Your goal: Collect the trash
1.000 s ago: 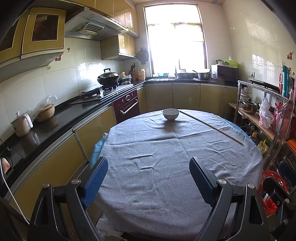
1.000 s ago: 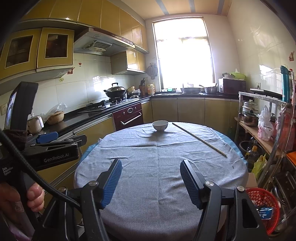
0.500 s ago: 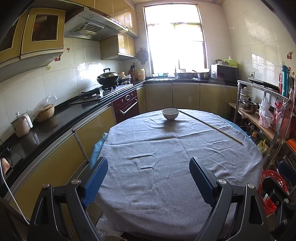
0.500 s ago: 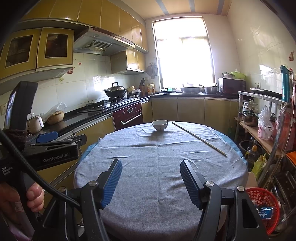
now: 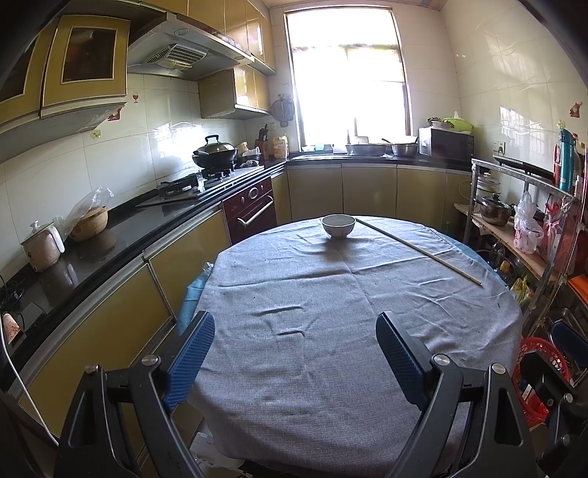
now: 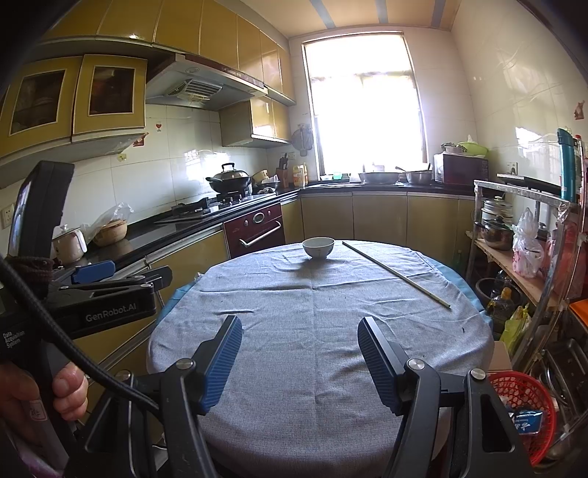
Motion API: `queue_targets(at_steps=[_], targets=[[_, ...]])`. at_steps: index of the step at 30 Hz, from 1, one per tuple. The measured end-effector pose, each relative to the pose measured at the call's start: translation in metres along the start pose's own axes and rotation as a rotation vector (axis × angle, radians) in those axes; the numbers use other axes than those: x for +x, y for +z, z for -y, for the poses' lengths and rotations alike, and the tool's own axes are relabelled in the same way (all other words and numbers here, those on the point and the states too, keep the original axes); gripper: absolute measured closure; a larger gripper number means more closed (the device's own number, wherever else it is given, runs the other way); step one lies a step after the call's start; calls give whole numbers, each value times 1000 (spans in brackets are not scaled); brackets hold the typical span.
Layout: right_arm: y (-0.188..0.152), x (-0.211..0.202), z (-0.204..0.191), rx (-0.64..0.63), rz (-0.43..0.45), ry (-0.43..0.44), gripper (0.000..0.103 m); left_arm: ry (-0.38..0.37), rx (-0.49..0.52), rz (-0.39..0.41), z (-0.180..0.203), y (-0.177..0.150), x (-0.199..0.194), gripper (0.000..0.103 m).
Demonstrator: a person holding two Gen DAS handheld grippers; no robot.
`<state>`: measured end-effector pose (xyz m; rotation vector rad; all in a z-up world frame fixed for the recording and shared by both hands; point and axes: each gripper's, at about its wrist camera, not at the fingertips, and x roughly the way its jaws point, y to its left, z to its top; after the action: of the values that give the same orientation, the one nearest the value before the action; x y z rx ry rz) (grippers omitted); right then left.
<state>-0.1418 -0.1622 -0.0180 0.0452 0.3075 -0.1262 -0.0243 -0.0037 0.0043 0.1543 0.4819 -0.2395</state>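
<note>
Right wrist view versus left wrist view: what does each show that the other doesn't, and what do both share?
Only the right wrist view shows the left gripper from the side, the hand holding it, and the ceiling stripes.

Only the left wrist view shows the cup at the counter's near end.

Both share the table, bowl, long stick, wok, microwave, red basket, and open, empty fingers.
</note>
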Motion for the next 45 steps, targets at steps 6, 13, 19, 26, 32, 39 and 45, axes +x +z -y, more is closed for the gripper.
queue_targets(at_steps=[6,13,19,26,32,39,45], targets=[[0,0,0,0,-1,0,34,-2,-1,-1,-1,0,0,13],[0,0,0,-1,-2,-1,34,-2,-1,-1,-1,0,0,13],[0,1,0,-1,-1,0,34,0,-2,1,-1,0,-1,13],[0,1,0,-2,-2,1,34,-1,-3,1,-1,2,-1,13],[0,1,0,-4,-1,1,34,1,-3,1,-1,2,-1,13],[0,1,0,-4,0,1,34,2,-1,0,0,3,-1,13],[0,1,0,-3,-1,1,34,2,-3,-1,0,2,-1,13]])
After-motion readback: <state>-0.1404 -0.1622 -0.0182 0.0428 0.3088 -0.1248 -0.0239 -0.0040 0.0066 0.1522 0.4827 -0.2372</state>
